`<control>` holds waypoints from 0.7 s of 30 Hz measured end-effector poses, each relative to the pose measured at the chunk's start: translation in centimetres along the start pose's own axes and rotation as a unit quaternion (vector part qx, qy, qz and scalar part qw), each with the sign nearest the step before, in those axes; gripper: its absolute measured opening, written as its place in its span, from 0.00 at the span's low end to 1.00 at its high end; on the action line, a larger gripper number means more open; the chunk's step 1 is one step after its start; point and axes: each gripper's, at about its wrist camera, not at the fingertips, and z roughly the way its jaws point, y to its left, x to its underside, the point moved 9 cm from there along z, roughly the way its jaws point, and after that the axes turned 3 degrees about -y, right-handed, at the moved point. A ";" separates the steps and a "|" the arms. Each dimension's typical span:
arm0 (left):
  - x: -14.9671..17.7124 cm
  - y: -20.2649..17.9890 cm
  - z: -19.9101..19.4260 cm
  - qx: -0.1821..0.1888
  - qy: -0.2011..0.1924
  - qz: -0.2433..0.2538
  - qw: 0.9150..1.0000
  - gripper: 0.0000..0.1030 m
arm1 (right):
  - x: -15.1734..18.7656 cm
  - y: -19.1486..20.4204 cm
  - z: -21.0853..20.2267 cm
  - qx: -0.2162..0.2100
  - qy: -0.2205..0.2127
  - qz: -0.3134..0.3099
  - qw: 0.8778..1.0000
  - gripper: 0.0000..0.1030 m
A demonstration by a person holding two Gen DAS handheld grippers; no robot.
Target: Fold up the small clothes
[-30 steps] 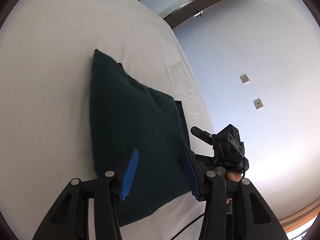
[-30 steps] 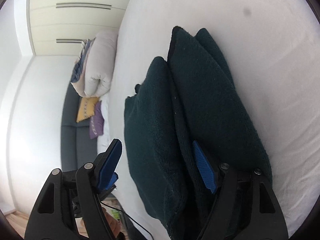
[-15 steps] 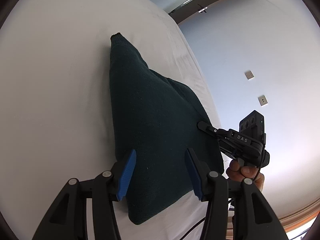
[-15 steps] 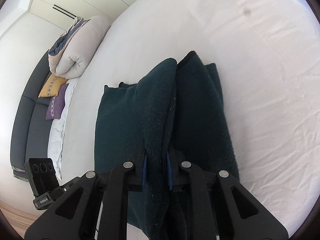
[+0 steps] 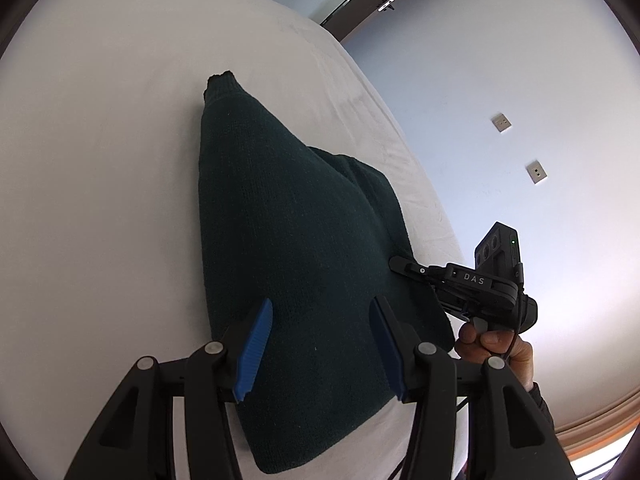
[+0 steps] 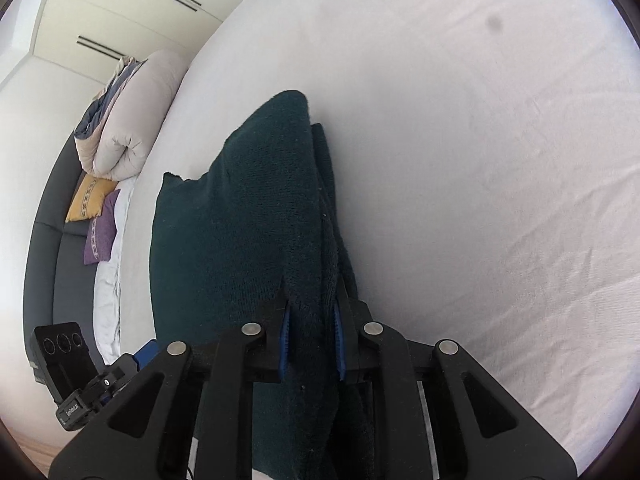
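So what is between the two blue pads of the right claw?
A bunched edge of the dark green sweater, pinched by the right claw; the right wrist view shows it.

Both wrist views close, angled down (shared: sweater (image 5: 304,264)).

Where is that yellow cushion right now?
In the right wrist view, the yellow cushion sits far left on the dark sofa, just above the purple cushion and below the rolled duvet.

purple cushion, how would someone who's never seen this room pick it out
Start at the white bed and look past its edge to the grey sofa. The purple cushion leans there, just below the yellow cushion and the rolled duvet; it is the only purple thing.
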 end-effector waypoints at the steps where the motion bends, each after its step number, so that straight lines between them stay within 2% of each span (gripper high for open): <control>1: -0.1 -0.2 0.0 -0.007 -0.003 0.006 1.000 0.50 | 0.0 0.0 0.5 -0.007 -0.002 0.006 1.000 0.15; 3: -0.4 -0.6 -0.5 -0.019 -0.019 0.022 0.999 0.50 | 0.0 0.1 0.2 -0.012 -0.007 0.006 1.000 0.16; 5: -1.0 -1.0 -1.2 -0.033 -0.039 0.043 0.998 0.50 | 0.1 0.5 -0.3 0.003 -0.016 0.000 1.000 0.19; 7: -1.9 -1.3 -1.6 -0.045 -0.058 0.056 0.996 0.50 | 0.2 1.4 -2.0 0.035 -0.038 -0.019 0.998 0.19; 10: -3.6 -2.1 -0.9 -0.046 -0.067 0.069 0.994 0.50 | 0.3 3.2 -5.7 0.055 -0.080 -0.044 0.994 0.19; 13: -5.0 -1.9 1.7 -0.080 -0.051 0.095 0.991 0.45 | 1.2 6.0 -7.9 0.024 -0.098 -0.089 0.991 0.19; 15: -5.0 -0.8 4.0 -0.093 -0.027 0.085 0.992 0.37 | 2.1 6.8 -7.3 0.030 -0.081 -0.120 0.989 0.19; 17: -4.2 0.2 6.3 -0.110 -0.004 0.089 0.990 0.37 | 2.7 5.9 -5.7 0.057 -0.064 -0.130 0.988 0.19; 19: -3.7 0.4 7.3 -0.118 -0.007 0.107 0.987 0.37 | 3.5 3.9 -3.2 0.083 -0.033 -0.128 0.988 0.19; 20: -3.6 0.5 7.7 -0.118 -0.006 0.105 0.987 0.38 | 3.9 3.7 -1.9 0.087 -0.035 -0.131 0.987 0.19; 21: -3.6 0.7 8.0 -0.117 -0.004 0.098 0.988 0.39 | 3.9 3.2 -1.9 0.071 -0.049 -0.131 0.988 0.19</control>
